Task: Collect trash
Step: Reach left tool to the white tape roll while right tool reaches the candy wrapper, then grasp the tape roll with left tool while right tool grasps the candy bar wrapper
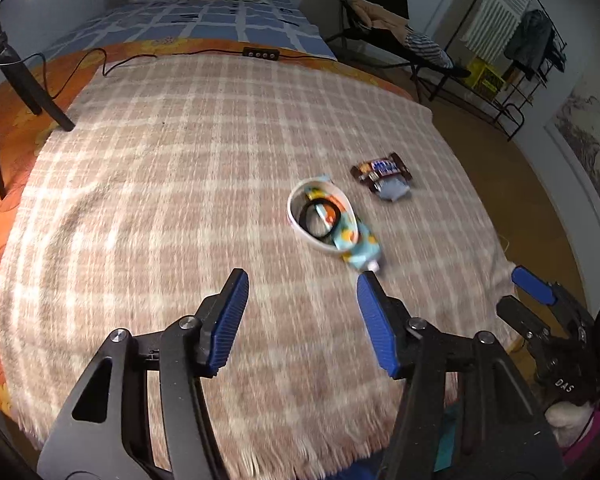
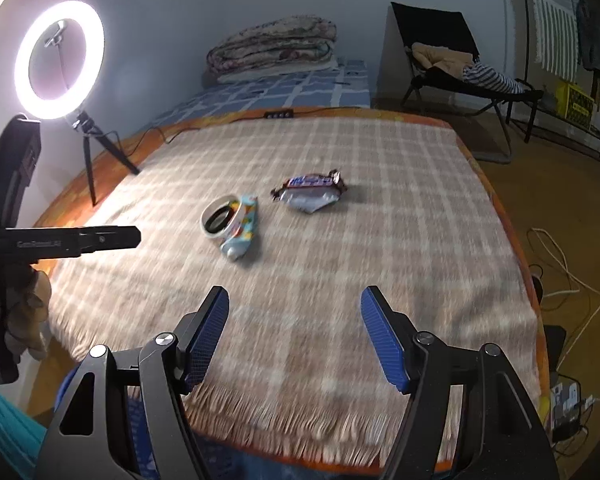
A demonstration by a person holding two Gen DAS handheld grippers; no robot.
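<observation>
A brown candy bar wrapper (image 1: 382,171) with a silvery torn end lies on the checked blanket (image 1: 180,184); it also shows in the right wrist view (image 2: 310,190). Beside it lies a light-blue patterned pouch (image 1: 358,246) with a white tape ring (image 1: 300,220) and a black ring (image 1: 314,220) on it. The pouch (image 2: 242,228) and the white ring (image 2: 216,220) show in the right wrist view too. My left gripper (image 1: 300,284) is open and empty, just short of the pouch. My right gripper (image 2: 294,300) is open and empty, over the blanket's near part.
A lit ring light on a tripod (image 2: 58,60) stands at the bed's left edge, with a cable and controller (image 1: 260,54). Folded bedding (image 2: 276,46) lies at the far end. A folding chair (image 2: 460,64) and clothes rack (image 1: 512,40) stand right. Cables (image 2: 560,264) lie on the floor.
</observation>
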